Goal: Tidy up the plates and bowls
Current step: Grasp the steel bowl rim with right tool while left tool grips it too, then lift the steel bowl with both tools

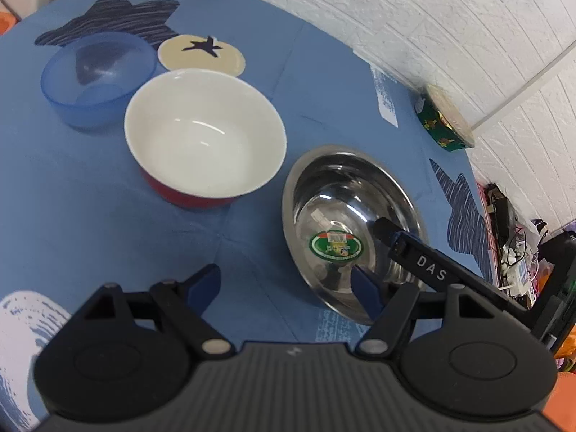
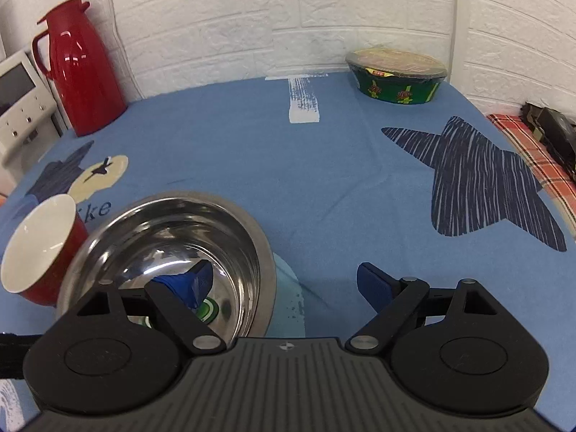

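Through the left wrist view I am looking down on the blue tabletop (image 1: 108, 187), where three bowls are sitting in a loose row: a translucent blue bowl (image 1: 97, 79) farthest off, a red bowl with a white inside (image 1: 205, 140) just beside it, and a steel bowl (image 1: 354, 230) nearest me on the right. My left tongs (image 1: 284, 288) are standing wide and holding nothing, with the right-hand pad reaching in over the steel bowl's near rim and the other pad hanging over bare cloth. The right tongs' finger, a dark bar, is crossing that bowl's far-right rim. I am judging the steel bowl light, stiff and slippery, so I am planning a pinch across its thin rim; the red bowl is looking like ceramic, heavier and chippable, and the blue one probably plastic. Switching to the right wrist view, my right tongs (image 2: 284, 286) are also spread wide and empty, the left pad dipping inside the steel bowl (image 2: 172, 248), the right pad well outside over the cloth. The wall seems to be between the pads, though the fisheye is leaving contact unclear. The red bowl (image 2: 43, 248) is sitting close beside it on the left.
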The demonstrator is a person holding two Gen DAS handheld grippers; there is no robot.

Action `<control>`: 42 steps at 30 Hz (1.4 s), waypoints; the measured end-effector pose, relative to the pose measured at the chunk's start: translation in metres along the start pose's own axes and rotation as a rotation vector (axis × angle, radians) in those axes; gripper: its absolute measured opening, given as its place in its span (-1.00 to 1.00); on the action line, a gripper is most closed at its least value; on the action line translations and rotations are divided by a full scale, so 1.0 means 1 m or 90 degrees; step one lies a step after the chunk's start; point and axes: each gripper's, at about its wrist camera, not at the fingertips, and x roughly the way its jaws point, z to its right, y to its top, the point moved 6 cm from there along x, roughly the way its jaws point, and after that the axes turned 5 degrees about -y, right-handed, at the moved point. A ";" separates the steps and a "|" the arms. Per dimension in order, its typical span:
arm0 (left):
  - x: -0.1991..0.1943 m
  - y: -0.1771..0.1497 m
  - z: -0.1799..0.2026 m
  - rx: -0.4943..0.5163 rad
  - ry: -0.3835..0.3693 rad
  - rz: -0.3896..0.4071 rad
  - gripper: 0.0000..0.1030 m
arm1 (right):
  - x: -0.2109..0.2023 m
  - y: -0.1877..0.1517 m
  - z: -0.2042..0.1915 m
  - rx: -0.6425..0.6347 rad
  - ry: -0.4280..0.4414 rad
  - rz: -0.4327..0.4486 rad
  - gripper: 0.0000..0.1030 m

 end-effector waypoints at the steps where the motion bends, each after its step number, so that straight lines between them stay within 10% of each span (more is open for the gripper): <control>1: 0.004 -0.001 -0.001 -0.008 0.000 -0.003 0.39 | 0.004 0.001 -0.002 -0.007 0.002 -0.004 0.44; 6: 0.014 0.004 -0.003 -0.008 0.014 0.015 0.33 | 0.013 0.004 -0.014 -0.050 0.002 0.015 0.43; 15: 0.011 0.003 0.005 0.080 -0.005 0.010 -0.83 | -0.012 -0.015 -0.045 -0.101 0.061 0.000 0.14; 42: -0.169 -0.170 -0.074 0.266 -0.065 -0.017 -0.88 | -0.198 -0.190 -0.121 -0.072 0.047 0.044 0.18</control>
